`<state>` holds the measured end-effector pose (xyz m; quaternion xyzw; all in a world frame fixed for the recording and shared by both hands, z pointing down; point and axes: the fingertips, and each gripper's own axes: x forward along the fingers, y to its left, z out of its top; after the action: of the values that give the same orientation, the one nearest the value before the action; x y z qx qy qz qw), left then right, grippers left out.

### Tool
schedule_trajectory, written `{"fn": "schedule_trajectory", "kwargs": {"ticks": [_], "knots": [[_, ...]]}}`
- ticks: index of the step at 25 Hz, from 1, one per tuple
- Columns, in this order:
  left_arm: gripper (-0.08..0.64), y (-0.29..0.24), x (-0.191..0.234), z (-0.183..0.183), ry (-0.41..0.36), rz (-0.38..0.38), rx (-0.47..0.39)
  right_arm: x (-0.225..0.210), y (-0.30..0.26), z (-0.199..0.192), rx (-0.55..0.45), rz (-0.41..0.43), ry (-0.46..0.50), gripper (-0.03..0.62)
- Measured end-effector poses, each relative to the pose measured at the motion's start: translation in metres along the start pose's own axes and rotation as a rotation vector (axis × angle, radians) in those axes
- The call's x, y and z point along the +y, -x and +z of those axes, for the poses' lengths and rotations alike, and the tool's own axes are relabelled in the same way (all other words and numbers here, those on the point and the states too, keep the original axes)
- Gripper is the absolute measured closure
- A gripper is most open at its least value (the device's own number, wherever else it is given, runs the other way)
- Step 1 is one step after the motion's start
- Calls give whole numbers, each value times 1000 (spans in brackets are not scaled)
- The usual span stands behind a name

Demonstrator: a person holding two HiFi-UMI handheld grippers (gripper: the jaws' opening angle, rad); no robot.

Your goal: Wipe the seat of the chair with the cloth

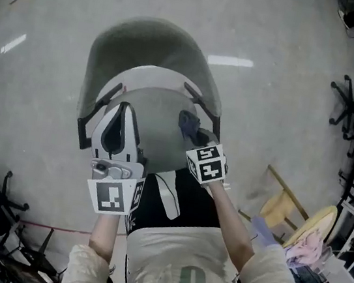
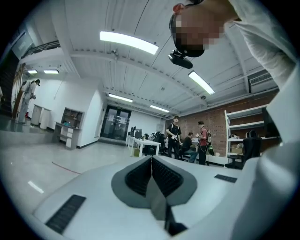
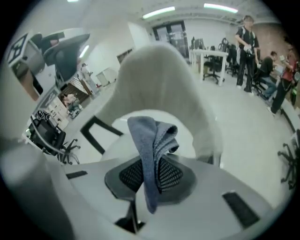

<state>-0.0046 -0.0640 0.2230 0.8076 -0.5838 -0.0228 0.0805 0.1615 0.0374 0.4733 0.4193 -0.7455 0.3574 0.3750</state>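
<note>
Head view: my right claw [image 1: 190, 135] hangs over the chair seat [image 1: 155, 111], with the cloth [image 1: 188, 123] bunched at its tip. My left claw [image 1: 117, 134] is beside it, to its left.

Left gripper view: the left claw [image 2: 151, 161] has its jaws pressed together with nothing between them.

Right gripper view: the right claw [image 3: 151, 171] pinches the cloth [image 3: 151, 138], and the seat [image 3: 115, 143] lies just beyond.

The cloth is in hand. I can't tell whether it touches the seat, so I judge most of the wiping is left.
</note>
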Motion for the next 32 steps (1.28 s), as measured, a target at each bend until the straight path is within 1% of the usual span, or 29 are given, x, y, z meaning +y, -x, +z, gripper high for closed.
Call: {"fn": "schedule_trajectory", "kwargs": {"ticks": [2, 3, 5, 7, 10, 12, 13, 16, 19, 22, 25, 32], "knots": [[543, -17, 3, 44, -12, 31, -60, -2, 27, 88, -161, -26, 43, 543], [543, -23, 7, 67, -7, 50, -92, 0, 44, 130, -242, -41, 66, 543], [543, -20, 11, 114, 15, 79, -136, 16, 93, 197, -385, -59, 96, 543], [543, -7, 8, 154, 8, 88, -138, 40, 150, 242, -499, -64, 117, 543], [543, 9, -4, 199, -79, 87, -123, 66, 226, 286, -650, -75, 150, 543], [543, 15, -11, 222, -123, 81, -141, 77, 269, 300, -741, -81, 159, 543], [543, 19, -14, 229, -128, 80, -144, 82, 286, 302, -774, -81, 162, 543], [543, 25, -17, 239, -115, 76, -135, 97, 317, 301, -839, -90, 183, 543], [543, 36, -18, 245, -115, 79, -148, 108, 332, 299, -889, -100, 203, 543], [543, 45, -16, 238, -112, 79, -128, 116, 335, 293, -913, -91, 196, 543], [543, 50, -16, 231, -111, 79, -106, 124, 339, 291, -921, -90, 209, 543], [543, 56, -15, 241, -132, 66, -125, 140, 344, 299, -949, -73, 216, 543]]}}
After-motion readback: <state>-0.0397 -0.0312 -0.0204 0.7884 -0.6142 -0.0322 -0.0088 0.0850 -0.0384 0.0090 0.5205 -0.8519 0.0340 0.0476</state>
